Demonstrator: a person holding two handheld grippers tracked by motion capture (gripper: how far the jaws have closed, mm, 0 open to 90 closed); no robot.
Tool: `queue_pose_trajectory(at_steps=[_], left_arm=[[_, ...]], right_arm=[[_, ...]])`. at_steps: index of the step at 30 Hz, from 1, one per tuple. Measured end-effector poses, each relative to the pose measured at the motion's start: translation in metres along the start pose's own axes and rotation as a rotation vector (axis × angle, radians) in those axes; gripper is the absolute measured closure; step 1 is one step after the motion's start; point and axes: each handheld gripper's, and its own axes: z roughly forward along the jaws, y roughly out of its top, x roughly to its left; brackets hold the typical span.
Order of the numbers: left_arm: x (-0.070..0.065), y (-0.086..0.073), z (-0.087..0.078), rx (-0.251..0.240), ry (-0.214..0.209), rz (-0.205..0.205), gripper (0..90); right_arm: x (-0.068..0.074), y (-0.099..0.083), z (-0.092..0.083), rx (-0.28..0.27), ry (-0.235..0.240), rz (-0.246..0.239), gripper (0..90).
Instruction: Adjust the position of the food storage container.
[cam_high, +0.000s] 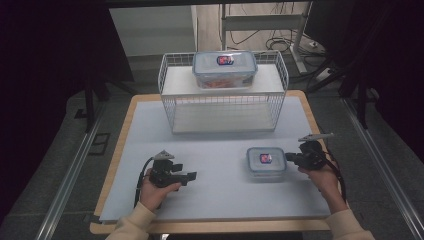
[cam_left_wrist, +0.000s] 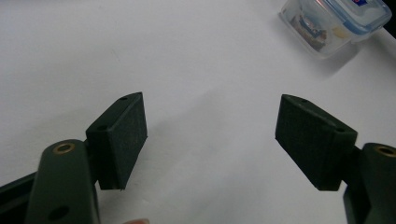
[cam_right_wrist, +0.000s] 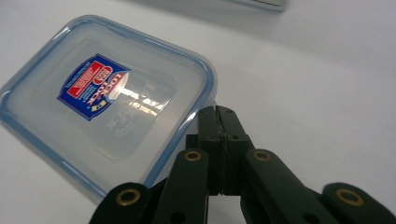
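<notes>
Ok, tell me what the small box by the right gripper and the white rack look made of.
Small box: seemingly clear, glossy plastic with a blue-edged lid; glare on top, contents show through its wall. Rack: probably white-coated metal wire, going by its thin grid walls.

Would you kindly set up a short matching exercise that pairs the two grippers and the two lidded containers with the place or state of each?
Things:
1. left gripper
2. right gripper
3. small container
4. large container

Places or states:
A. on top of the wire shelf
B. jaws closed together, at a lid's edge
C. jaws wide apart, nothing between them
D. on the white table, beside the right gripper

Pairs: 1-C, 2-B, 3-D, 4-A
</notes>
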Motion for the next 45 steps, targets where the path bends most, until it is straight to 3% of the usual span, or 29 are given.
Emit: queue_pose_trajectory(at_steps=[2,7,13,22,31,37,45], left_arm=[[0.000,0.000,0.000,0.000,0.000,0.000,24.8],[0.000,0.000,0.000,0.001,0.000,0.001,24.7],[0.001,0.000,0.000,-0.001,0.000,-0.003,24.8],[0.003,0.000,-0.001,-0.004,0.008,-0.011,24.8],[0.003,0.001,-0.002,-0.008,0.010,-0.015,24.8],[0.005,0.001,-0.004,-0.016,0.013,-0.022,24.8],[0.005,0.002,-0.006,-0.028,0.020,-0.028,24.7]], right_arm=[[0.007,0.002,0.003,-0.003,0.038,-0.008,89.4],[0.020,0.004,0.010,-0.004,0.079,-0.012,89.4],[0.032,0.009,0.018,-0.007,0.108,-0.019,89.4],[0.061,0.017,0.036,-0.010,0.168,-0.047,89.4],[0.078,0.020,0.047,-0.015,0.206,-0.060,89.4],[0.076,0.019,0.044,-0.022,0.213,-0.060,89.4],[0.060,0.012,0.025,-0.069,0.218,-0.019,89.3]])
